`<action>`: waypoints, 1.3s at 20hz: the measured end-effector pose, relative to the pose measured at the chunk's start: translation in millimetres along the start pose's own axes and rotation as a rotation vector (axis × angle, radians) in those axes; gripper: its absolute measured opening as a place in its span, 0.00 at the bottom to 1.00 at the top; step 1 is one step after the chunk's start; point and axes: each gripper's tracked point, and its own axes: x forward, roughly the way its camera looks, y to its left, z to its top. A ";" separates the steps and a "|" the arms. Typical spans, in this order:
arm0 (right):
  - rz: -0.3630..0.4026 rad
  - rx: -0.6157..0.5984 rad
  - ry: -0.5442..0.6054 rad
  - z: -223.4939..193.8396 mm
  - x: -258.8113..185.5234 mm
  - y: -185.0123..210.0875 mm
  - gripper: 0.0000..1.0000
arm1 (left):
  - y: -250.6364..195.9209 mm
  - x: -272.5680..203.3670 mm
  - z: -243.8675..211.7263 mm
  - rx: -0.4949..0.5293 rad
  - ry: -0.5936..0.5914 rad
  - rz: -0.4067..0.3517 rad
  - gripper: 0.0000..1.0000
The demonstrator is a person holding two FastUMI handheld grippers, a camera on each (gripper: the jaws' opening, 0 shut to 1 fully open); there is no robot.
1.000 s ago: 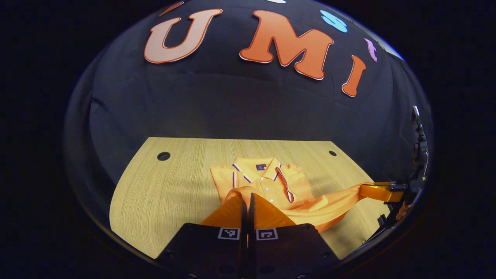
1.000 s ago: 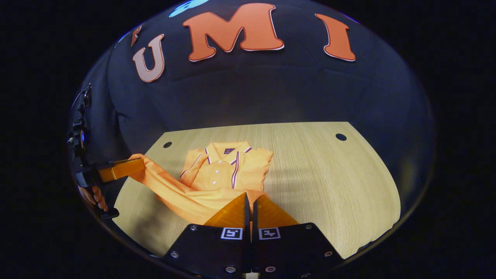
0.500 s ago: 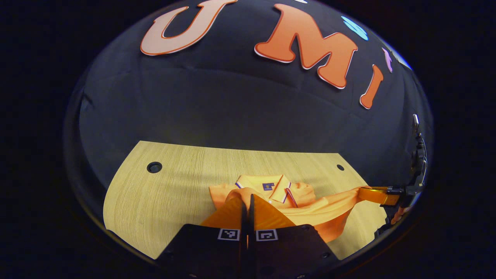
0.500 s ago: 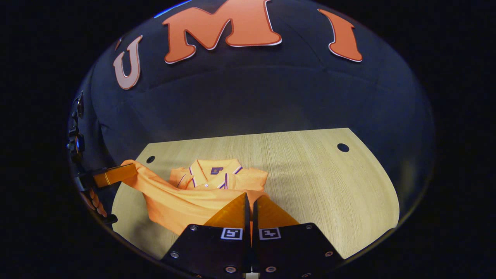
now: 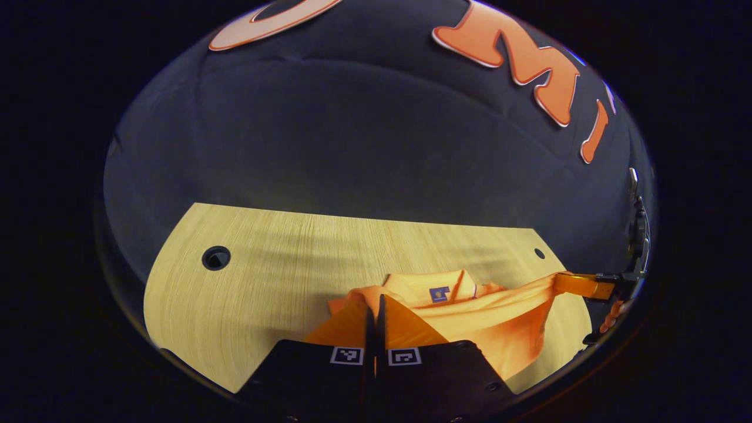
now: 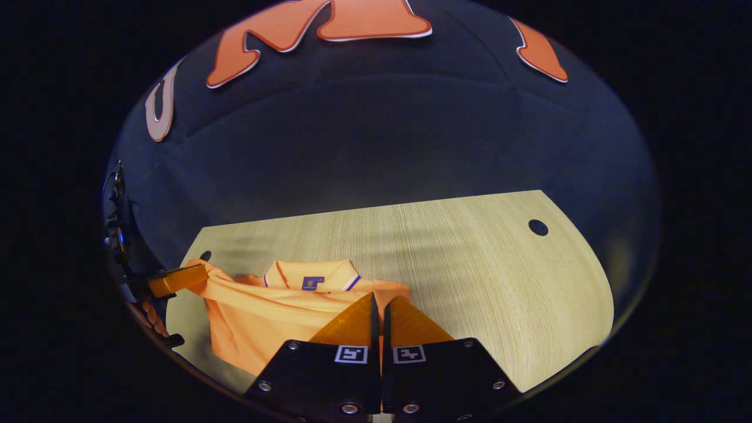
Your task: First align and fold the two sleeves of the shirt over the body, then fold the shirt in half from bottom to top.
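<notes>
A soft orange polo shirt (image 5: pixel 493 320) lies on the pale wood-grain bench (image 5: pixel 264 282), its lower half lifted into a smooth fold stretched between both grippers. The purple-trimmed collar (image 6: pixel 311 276) and small purple neck label (image 6: pixel 312 282) show just past the fold's edge. The left gripper (image 5: pixel 374 305) pinches one hem corner, fingers pressed together on cloth; the right gripper (image 6: pixel 379 305) pinches the other likewise. Round holes (image 6: pixel 537 227) pierce the bench's far corners.

Both views low over table (image 5: pixel 264 282), facing wall (shirt (image 6: pixel 276 311) shared)
</notes>
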 end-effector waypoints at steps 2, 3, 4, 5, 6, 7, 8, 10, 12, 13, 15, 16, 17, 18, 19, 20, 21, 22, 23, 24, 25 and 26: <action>-0.003 0.011 0.016 0.0 17.2 -1.6 0.01 | 1.9 17.4 -1.6 -0.003 0.016 0.001 0.00; -0.006 0.013 0.025 -0.7 25.5 -2.6 0.02 | 2.8 26.3 -3.8 -0.002 0.022 0.004 0.01; -0.007 0.011 0.034 -1.2 32.9 -3.6 0.02 | 4.2 35.1 -6.3 -0.004 0.028 0.003 0.01; -0.011 0.009 0.043 -1.2 40.5 -4.7 0.01 | 5.4 41.5 -8.4 -0.005 0.037 0.005 0.01; -0.008 0.009 0.052 -0.8 46.8 -3.8 0.01 | 9.1 46.1 -8.9 -0.007 0.037 0.015 0.01; -0.004 0.013 0.063 -1.4 53.1 -3.9 0.01 | 14.1 50.0 -10.7 -0.014 0.039 0.033 0.01; 0.007 0.020 0.075 -0.4 57.3 -4.0 0.02 | 20.2 54.8 -14.2 -0.022 0.049 0.050 0.01; 0.023 0.039 0.083 6.7 60.7 -6.6 0.02 | 27.5 60.9 -23.2 -0.034 0.070 0.079 0.01; 0.018 0.064 0.081 15.0 65.1 -10.2 0.02 | 35.8 60.7 -17.3 -0.047 0.044 0.088 0.04; 0.010 0.082 0.086 15.6 65.6 -13.3 0.07 | 37.9 59.7 -10.6 -0.051 0.026 0.086 0.06; 0.000 0.108 0.077 18.2 62.6 -15.9 0.19 | 45.4 49.6 2.5 -0.016 -0.011 0.113 0.23; -0.006 0.105 0.060 24.9 61.6 -21.3 0.27 | 52.7 47.1 12.1 0.004 -0.041 0.124 0.40; -0.012 0.097 0.041 31.6 59.6 -27.3 0.42 | 55.6 41.9 21.1 0.018 -0.062 0.130 0.57; -0.015 0.091 0.025 35.8 55.1 -31.1 0.43 | 55.5 33.4 30.3 0.029 -0.079 0.137 0.75; -0.016 0.085 0.010 41.7 47.3 -32.5 0.61 | 52.9 26.2 33.0 0.029 -0.085 0.138 0.96; -0.013 0.076 -0.010 46.0 37.6 -30.4 0.66 | 48.0 17.4 36.7 0.025 -0.090 0.141 0.97; -0.011 0.066 -0.034 52.3 26.7 -30.8 0.65 | 43.0 8.8 40.9 0.011 -0.098 0.137 0.96; 0.000 0.060 -0.068 60.3 13.6 -28.1 0.74 | 37.4 -0.4 44.7 -0.007 -0.109 0.134 0.97; 0.014 0.053 -0.103 67.1 1.5 -22.9 0.75 | 35.3 -10.4 47.7 -0.022 -0.120 0.133 0.97; 0.022 0.042 -0.125 71.5 -11.1 -18.5 0.75 | 34.8 -21.5 51.5 -0.031 -0.136 0.135 0.97; 0.029 0.030 -0.145 74.3 -22.6 -15.5 0.75 | 36.4 -34.9 55.2 -0.036 -0.152 0.139 0.98; 0.034 0.019 -0.165 76.5 -35.3 -12.8 0.75 | 32.9 -44.4 57.0 -0.038 -0.169 0.139 0.98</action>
